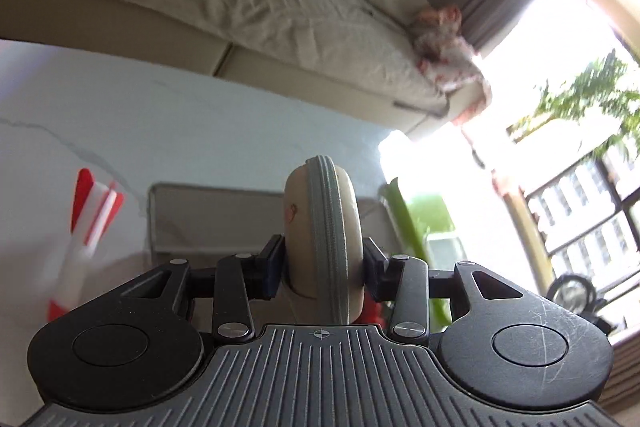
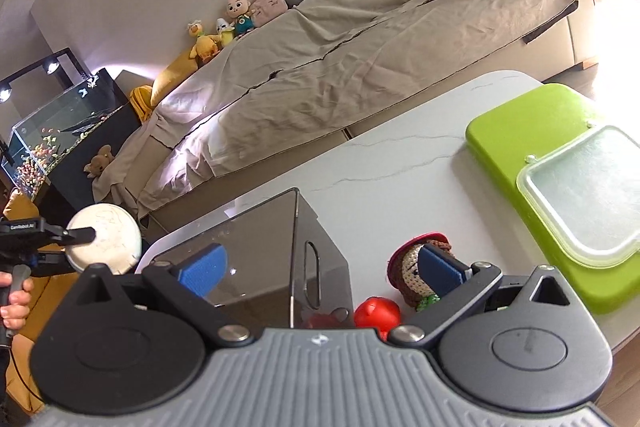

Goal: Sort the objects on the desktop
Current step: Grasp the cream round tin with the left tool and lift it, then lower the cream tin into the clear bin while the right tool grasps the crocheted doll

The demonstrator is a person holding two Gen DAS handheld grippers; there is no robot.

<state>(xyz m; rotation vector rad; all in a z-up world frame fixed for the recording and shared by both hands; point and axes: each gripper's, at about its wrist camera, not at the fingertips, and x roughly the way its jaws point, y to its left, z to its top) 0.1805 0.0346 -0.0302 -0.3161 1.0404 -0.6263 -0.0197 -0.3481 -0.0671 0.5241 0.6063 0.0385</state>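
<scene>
My left gripper [image 1: 324, 259] is shut on a round beige zip case [image 1: 324, 239], held edge-on above the white table [image 1: 160, 131]. In the right wrist view the same case [image 2: 105, 237] and left gripper [image 2: 78, 237] hang at the left, off the table's edge. My right gripper [image 2: 320, 267] is open and empty above a smoked clear acrylic box [image 2: 264, 247]. A crocheted doll with a red hat [image 2: 412, 275] and a red ball [image 2: 376, 313] lie by its right finger [image 2: 438, 267].
A green tray [image 2: 532, 123] with a clear lidded container [image 2: 588, 187] sits at the table's right. A red-and-white striped object [image 1: 88, 223] stands left in the left wrist view. A sofa with plush toys lies beyond the table [image 2: 400, 155].
</scene>
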